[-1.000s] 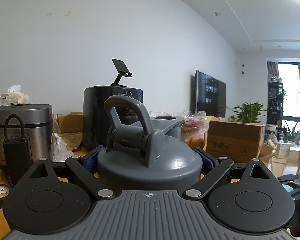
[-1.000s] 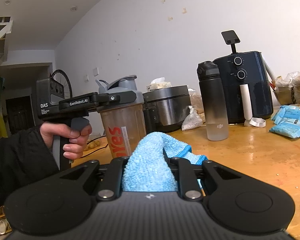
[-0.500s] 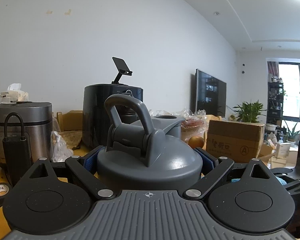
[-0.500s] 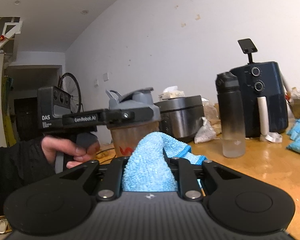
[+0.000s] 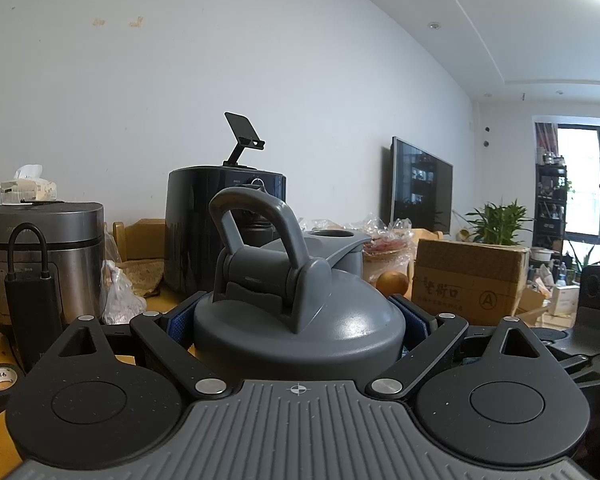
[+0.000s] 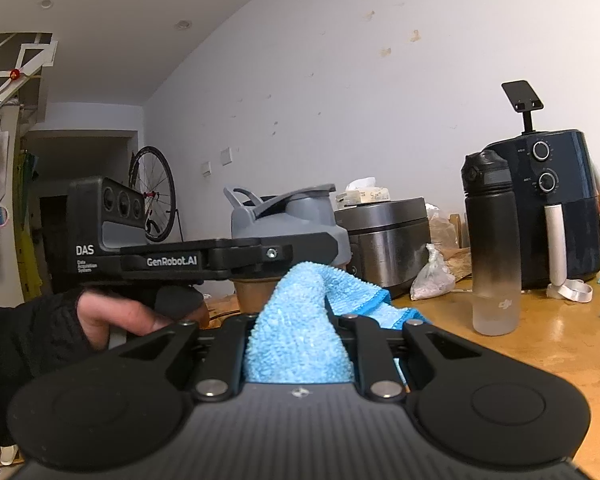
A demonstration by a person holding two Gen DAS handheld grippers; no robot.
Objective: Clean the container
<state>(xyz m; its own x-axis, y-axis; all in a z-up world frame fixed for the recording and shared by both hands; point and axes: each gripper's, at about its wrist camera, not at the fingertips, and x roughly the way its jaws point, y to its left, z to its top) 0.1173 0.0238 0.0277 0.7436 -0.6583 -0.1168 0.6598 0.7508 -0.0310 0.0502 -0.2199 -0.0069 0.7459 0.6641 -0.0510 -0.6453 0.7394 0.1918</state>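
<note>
item, left to right: my left gripper [image 6: 284, 254] clamps the shaker bottle [image 6: 290, 220] at its lid [image 5: 300, 320], steadying it for wiping, i judge. my right gripper [image 6: 300, 344] pinches the blue cloth [image 6: 300, 328]; the bottle stands just ahead, apart from these jaws.

The blue cloth [image 6: 300, 332] and left gripper [image 6: 284, 256] hide most of the shaker's body [image 6: 256, 290].

White walls [image 5: 260, 80], a wall-mounted television [image 5: 420, 188], a bright window [image 5: 588, 184], and a wooden counter [image 6: 540, 344].
</note>
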